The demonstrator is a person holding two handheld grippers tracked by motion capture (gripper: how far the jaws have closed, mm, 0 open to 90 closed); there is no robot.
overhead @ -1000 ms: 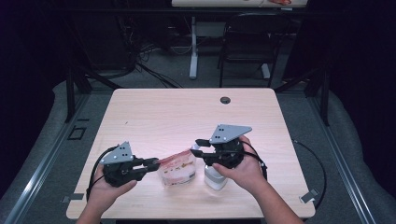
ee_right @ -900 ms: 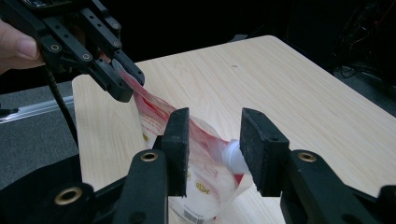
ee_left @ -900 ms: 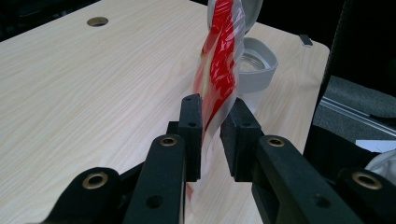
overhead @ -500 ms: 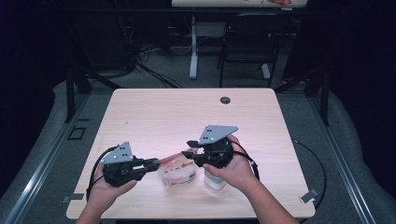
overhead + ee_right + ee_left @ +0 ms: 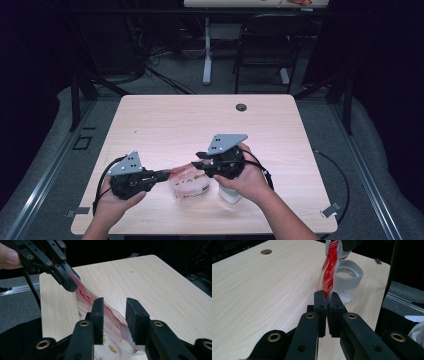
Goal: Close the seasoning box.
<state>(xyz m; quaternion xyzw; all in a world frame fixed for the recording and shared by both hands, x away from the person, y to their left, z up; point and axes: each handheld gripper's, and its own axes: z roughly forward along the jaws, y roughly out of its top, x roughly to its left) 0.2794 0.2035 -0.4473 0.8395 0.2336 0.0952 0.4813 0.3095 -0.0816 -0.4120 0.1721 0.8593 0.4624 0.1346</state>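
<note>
A clear plastic bag with red print [image 5: 190,183] stands on its edge near the front of the table. My left gripper [image 5: 167,175] has just been closing and is shut on the bag's left edge; in the left gripper view the two pads [image 5: 320,303] pinch the film [image 5: 329,272]. My right gripper [image 5: 200,160] hovers over the bag's right end. Its jaws have just been closing, and in the right gripper view [image 5: 114,306] the bag's top edge [image 5: 112,325] lies between them with a gap still showing.
A white jar with a grey rim [image 5: 229,194] stands under my right hand, just behind the bag [image 5: 349,275]. The wooden table [image 5: 175,120] has a cable hole [image 5: 241,107] at its far edge. A chair and desk legs stand beyond the table.
My right gripper has moved left and slightly down over the bag, and its jaws have narrowed. My left hand has stayed in place, with its jaws now tight on the bag's edge.
</note>
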